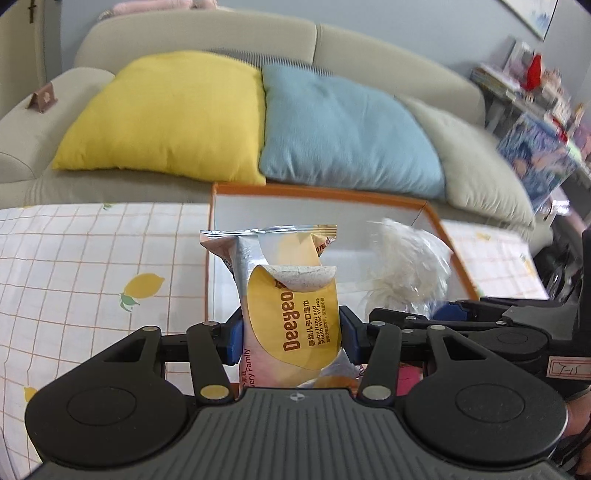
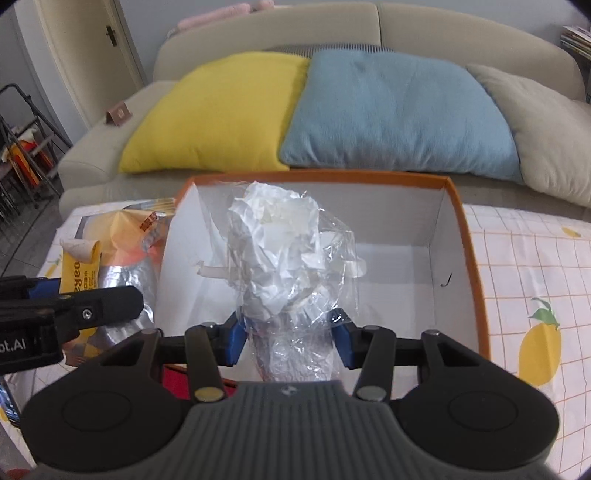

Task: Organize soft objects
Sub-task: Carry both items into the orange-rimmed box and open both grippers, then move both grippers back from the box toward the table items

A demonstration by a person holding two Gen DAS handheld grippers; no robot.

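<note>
- Left tool [image 1: 291, 334] nearest the lens, blue pads clamped on the yellow-and-silver foil pack of baby wet wipes [image 1: 288, 295], pack upright, gripped mid-body, lifted at 12 o'clock from the tool, over the near-left rim of the box.
- Right tool [image 2: 290, 338] clamped on the crumpled clear plastic bag of white tissue [image 2: 280, 258], held above the box interior.
- Wipes pack: soft, squashy, slick foil, probably some weight; hold the middle, not the flap.
- Tissue bag: very light, crinkly, slippery film; pinch the bunched neck.
- White cardboard box with orange rim [image 2: 461, 229] open, looks empty.
- Surface under a lemon-print checked cloth [image 1: 92, 266].
- Beige sofa [image 1: 203, 33] at 12 o'clock with yellow [image 1: 170, 114], blue [image 1: 343, 129], beige cushions.
</note>
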